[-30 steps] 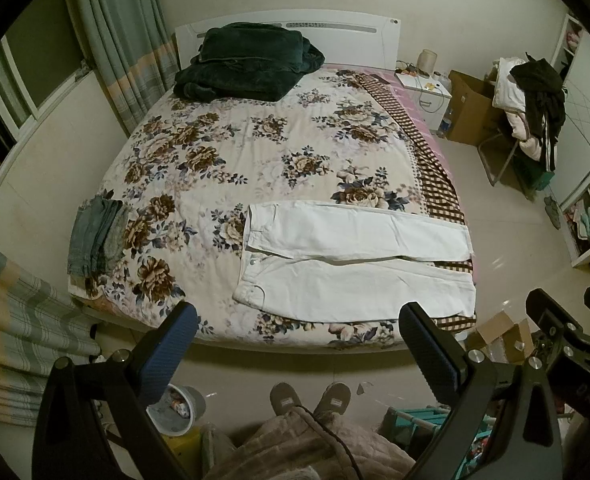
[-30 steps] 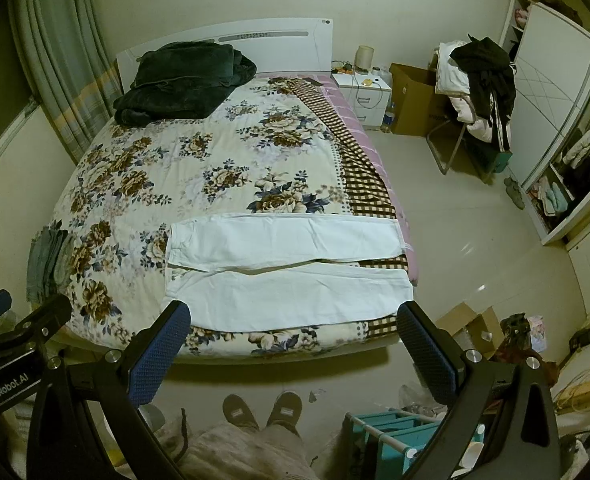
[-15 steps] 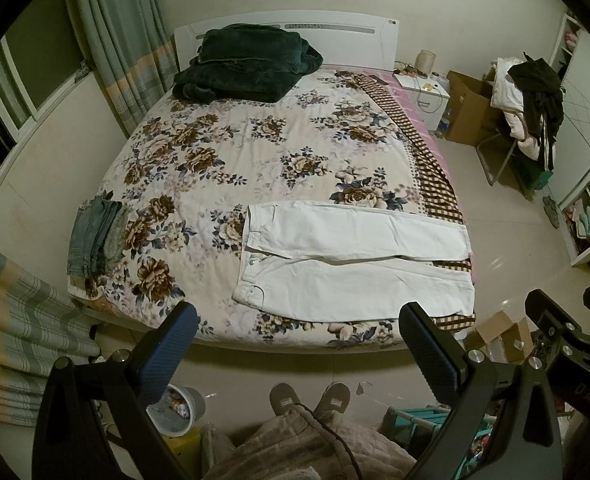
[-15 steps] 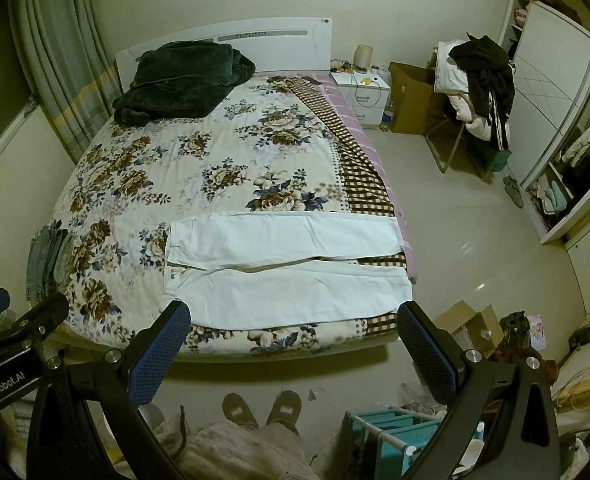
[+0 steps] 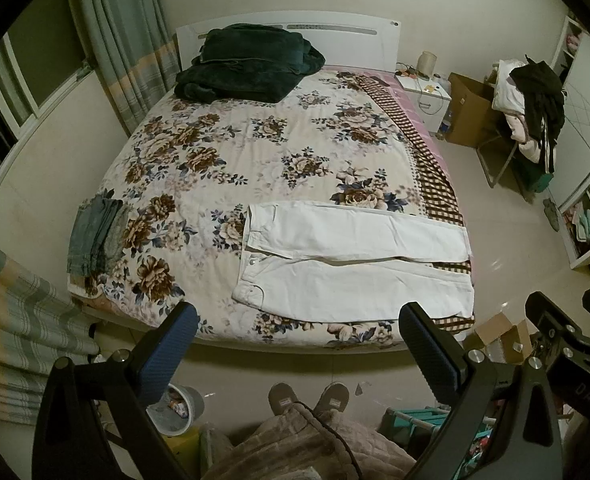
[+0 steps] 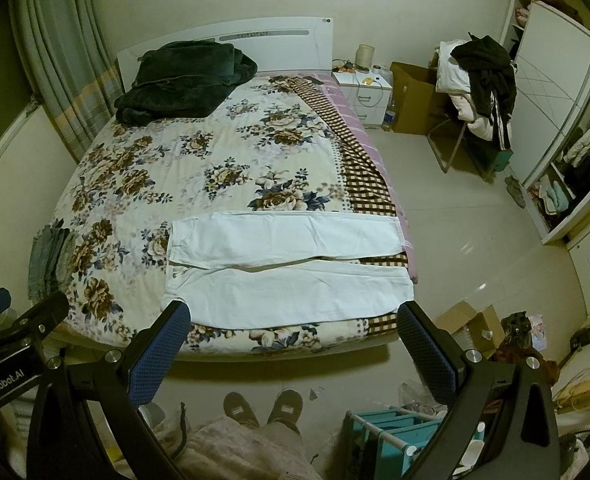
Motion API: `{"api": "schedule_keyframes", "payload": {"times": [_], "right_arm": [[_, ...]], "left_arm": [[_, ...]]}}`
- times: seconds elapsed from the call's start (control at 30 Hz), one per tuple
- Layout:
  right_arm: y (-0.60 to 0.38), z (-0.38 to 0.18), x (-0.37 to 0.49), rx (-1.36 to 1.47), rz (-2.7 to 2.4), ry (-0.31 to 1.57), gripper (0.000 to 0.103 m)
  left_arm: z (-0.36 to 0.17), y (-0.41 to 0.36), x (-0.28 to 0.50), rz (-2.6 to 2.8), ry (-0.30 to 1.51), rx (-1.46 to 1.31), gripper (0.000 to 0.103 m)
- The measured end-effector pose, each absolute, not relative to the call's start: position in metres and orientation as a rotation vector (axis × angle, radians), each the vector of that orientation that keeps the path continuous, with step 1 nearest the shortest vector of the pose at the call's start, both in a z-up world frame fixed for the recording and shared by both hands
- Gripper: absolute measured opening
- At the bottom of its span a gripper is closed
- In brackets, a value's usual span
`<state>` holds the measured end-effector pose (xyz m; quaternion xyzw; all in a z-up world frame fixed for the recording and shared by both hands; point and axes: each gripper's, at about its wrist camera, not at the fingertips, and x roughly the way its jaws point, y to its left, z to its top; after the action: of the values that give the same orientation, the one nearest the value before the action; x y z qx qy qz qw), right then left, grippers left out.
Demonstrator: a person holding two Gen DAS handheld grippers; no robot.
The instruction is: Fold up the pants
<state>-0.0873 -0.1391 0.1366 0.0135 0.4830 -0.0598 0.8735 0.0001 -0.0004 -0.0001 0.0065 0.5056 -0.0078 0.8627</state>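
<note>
Both tools held high above the foot of the bed (image 5: 95, 184), pointing forward and down at it, well apart from the fabric. Left tool (image 5: 295, 344): fingers spread wide, nothing between them. Right tool (image 6: 291, 340): same, fingers wide apart, empty. Right tool's body shows at the right edge of the left wrist view; left tool's body shows at the left edge of the right wrist view, so the two sit side by side.

White pants (image 5: 355, 264) lie flat across the near end of the bed, waistband to the left, legs running right, both legs spread apart with a narrow gap between them. Leg cuffs reach the bed's right edge over the checked border. In the right wrist view the pants (image 6: 287, 264) sit just beyond the fingertips in frame, not touched.

Folded grey-blue garment (image 5: 95, 236) at the bed's near left corner. Dark green blanket (image 5: 247, 68) piled at the headboard end. Person's slippered feet (image 5: 309, 398) on the floor below the tools.

Containers: cardboard box (image 5: 503, 340) open on the floor right of the bed, contents unclear. Larger brown box (image 5: 467, 108) beside the white nightstand (image 5: 427, 96), contents hidden. Teal rack (image 6: 379, 432) near the feet, contents too blurred to tell. Small white bucket (image 5: 183, 408) on the floor at left holds some crumpled bits. Chair (image 6: 475, 92) heaped with clothes by the wardrobe.
</note>
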Motion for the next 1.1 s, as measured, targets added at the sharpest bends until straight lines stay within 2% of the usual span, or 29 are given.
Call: {"api": "schedule_keyframes", "payload": {"times": [1.1], "right_arm": [[-0.124,0.124,-0.093,0.047,-0.123,1.050,0.103]], "left_arm": [[-0.005,-0.008,0.003,-0.026,1.068,0.008,0.103]]}}
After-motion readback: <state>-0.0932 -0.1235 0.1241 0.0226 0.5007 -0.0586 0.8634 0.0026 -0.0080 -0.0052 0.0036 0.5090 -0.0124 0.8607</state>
